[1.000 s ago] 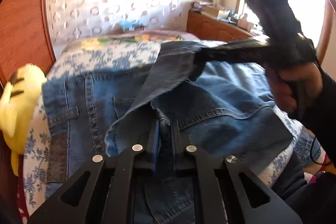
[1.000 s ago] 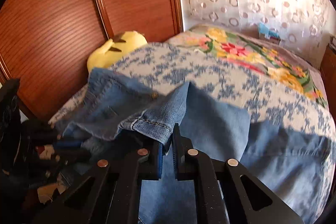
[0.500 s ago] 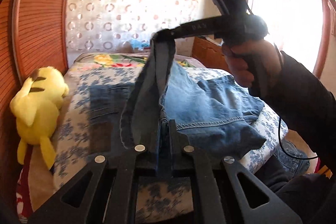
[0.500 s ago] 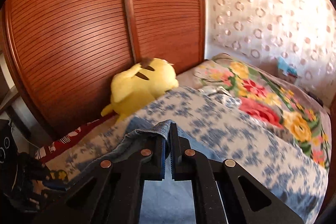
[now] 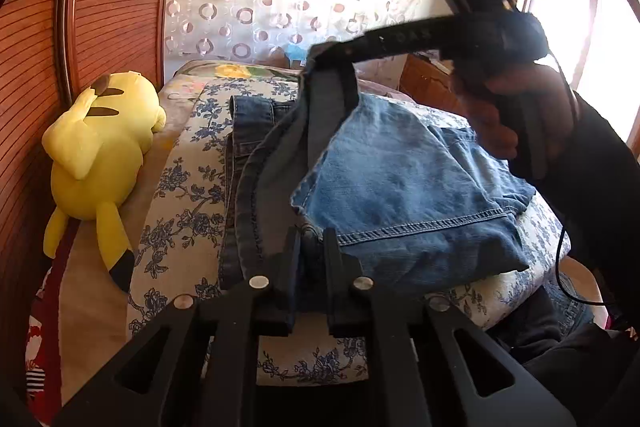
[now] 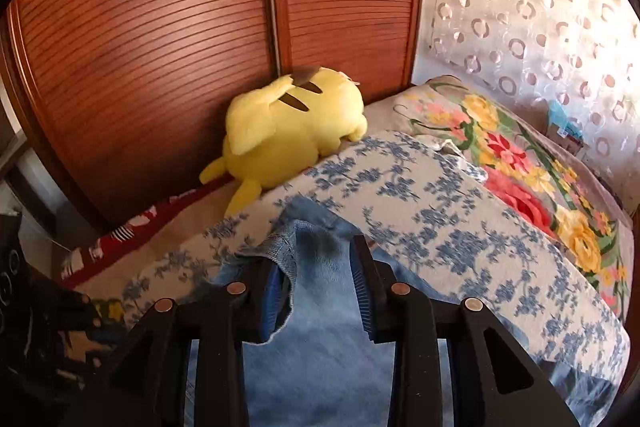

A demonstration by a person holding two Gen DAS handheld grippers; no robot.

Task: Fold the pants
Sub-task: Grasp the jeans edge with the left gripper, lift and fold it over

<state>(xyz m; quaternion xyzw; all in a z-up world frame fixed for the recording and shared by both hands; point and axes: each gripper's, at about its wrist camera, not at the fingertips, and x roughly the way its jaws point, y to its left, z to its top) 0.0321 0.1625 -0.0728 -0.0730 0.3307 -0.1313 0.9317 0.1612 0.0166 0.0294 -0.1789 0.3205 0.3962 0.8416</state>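
Blue denim pants lie partly folded on the bed's blue-flowered cover. My left gripper is shut on a denim edge at the near side of the bed. My right gripper appears in the left wrist view held up above the pants, with a strip of denim hanging from its tip. In the right wrist view the right gripper has its jaws apart, and the denim edge drapes over the left finger, loose between them.
A yellow plush toy lies along the bed's left edge against the slatted wooden wardrobe doors. A flowered blanket covers the far part of the bed. A window and a wooden dresser are at the right.
My right gripper has opened; it was shut on the denim edge before. Both grippers have lifted and pulled the pants leg toward the near side of the bed.
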